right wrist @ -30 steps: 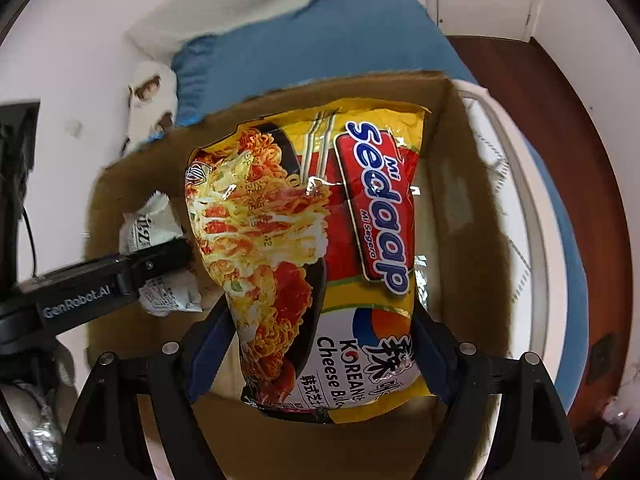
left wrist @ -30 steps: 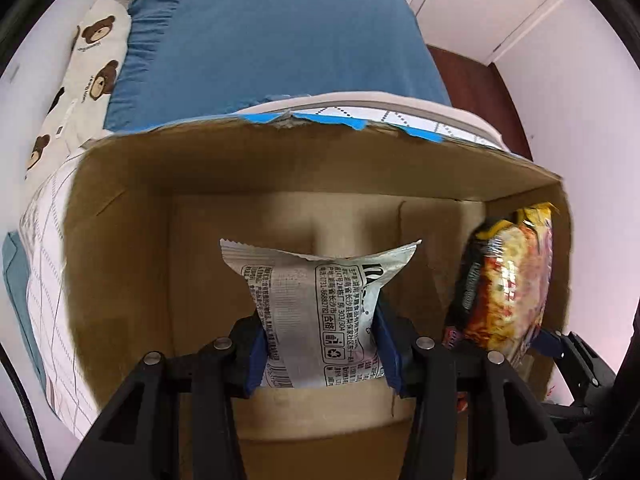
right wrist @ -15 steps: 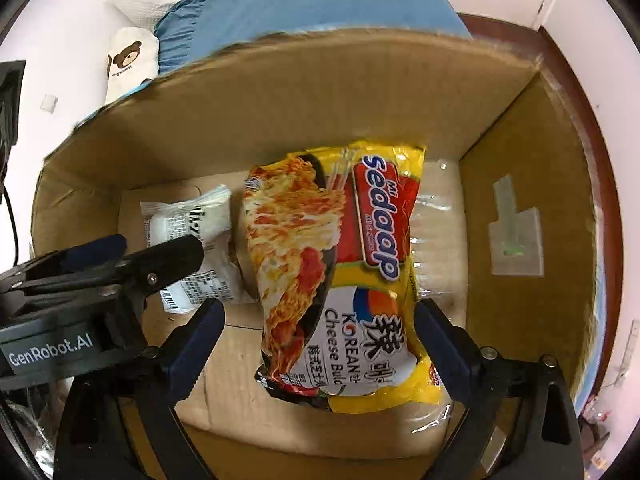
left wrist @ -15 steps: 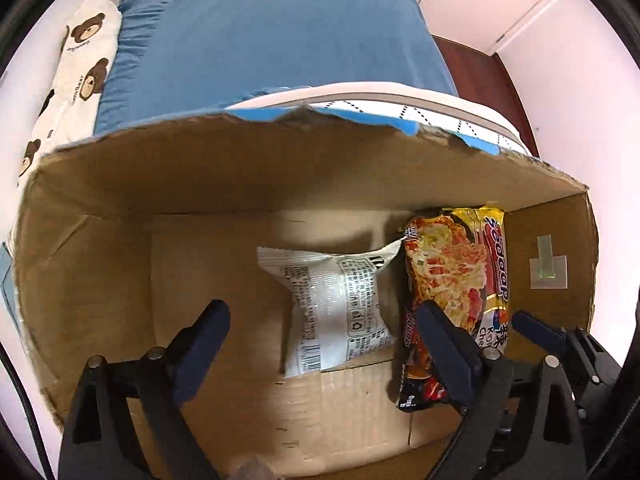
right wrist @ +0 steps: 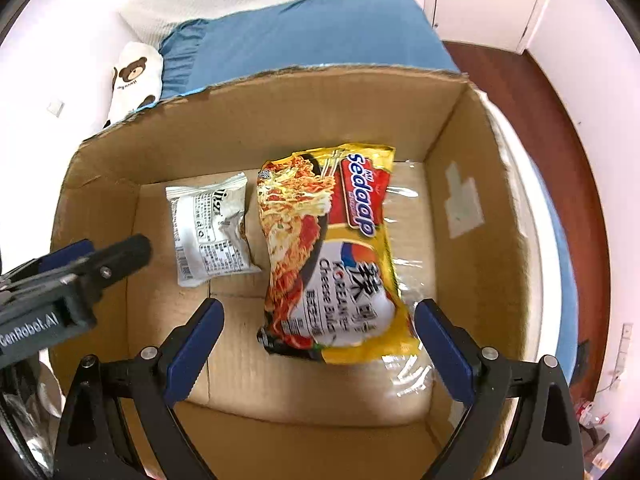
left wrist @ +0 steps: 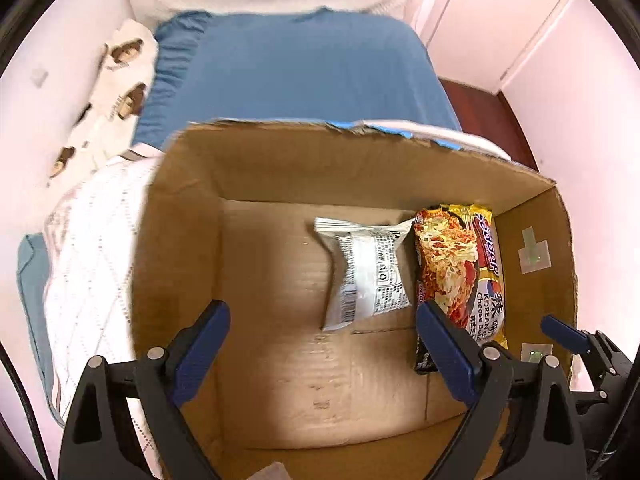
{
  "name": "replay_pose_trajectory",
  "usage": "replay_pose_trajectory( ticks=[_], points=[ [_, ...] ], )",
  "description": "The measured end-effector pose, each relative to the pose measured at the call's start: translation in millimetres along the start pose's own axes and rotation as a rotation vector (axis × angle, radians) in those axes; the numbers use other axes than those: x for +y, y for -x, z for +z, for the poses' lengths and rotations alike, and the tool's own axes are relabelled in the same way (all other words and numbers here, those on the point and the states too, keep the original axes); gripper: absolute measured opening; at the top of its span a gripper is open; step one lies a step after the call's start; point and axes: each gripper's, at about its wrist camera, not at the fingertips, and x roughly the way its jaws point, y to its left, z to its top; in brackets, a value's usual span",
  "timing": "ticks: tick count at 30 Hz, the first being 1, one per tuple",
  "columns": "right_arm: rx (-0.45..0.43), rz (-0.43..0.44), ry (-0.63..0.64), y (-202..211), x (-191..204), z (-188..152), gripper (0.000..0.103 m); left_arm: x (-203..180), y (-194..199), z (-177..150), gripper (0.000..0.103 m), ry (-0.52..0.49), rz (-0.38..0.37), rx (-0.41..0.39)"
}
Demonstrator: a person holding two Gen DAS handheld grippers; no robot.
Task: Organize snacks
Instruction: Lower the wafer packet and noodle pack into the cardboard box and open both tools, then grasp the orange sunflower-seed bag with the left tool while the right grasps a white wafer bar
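Inside one cardboard box [right wrist: 248, 128] lie two snack packets, silver packet [right wrist: 210, 228] and noodle packet [right wrist: 332, 252]; both hand-held grippers, left hand-held gripper [left wrist: 324, 344] and right hand-held gripper [right wrist: 320, 340], gape empty.

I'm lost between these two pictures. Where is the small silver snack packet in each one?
Left wrist view: the silver packet lies on the box floor, right of centre, just left of the noodle packet.
Right wrist view: the silver packet lies left of centre, again left of the noodle packet.
Shared landmark: the pale tape patch on the cardboard box's right wall.
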Motion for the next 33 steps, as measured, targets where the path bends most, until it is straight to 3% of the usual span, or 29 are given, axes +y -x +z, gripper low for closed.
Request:
replay_pose_trajectory(
  ticks=[8, 13, 22, 25, 28, 29, 30, 31, 33],
  points=[
    [-0.141, -0.037, 0.039, 63, 11, -36, 0.098, 3, 42, -28, 0.095, -0.015, 0.005, -0.105],
    [-0.209, -0.044, 0.050, 81, 21, -50, 0.098, -1, 74, -48, 0.095, -0.047, 0.028, -0.182],
    [-0.269, 0.015, 0.012, 126, 18, -89, 0.098, 5, 112, -92, 0.095, -0.021, -0.016, -0.231],
    [-0.237, 0.053, -0.004, 122, 12, -113, 0.098, 11, 111, -121, 0.095, 0.014, -0.024, -0.209],
    [-0.194, 0.073, -0.026, 106, 1, -137, 0.096, 17, 91, -158, 0.095, 0.052, -0.033, -0.135],
    [-0.181, 0.073, -0.041, 100, -4, -147, 0.092, 19, 76, -173, 0.095, 0.074, -0.049, -0.076],
    [-0.165, 0.071, -0.052, 90, -9, -155, 0.078, 20, 62, -183, 0.095, 0.095, -0.071, -0.022],
    [-0.136, 0.067, -0.063, 80, -15, -163, 0.071, 21, 45, -195, 0.095, 0.121, -0.111, 0.046],
    [-0.091, 0.076, -0.096, 62, -25, -175, 0.070, 20, 15, -214, 0.093, 0.173, -0.162, 0.140]
  ],
)
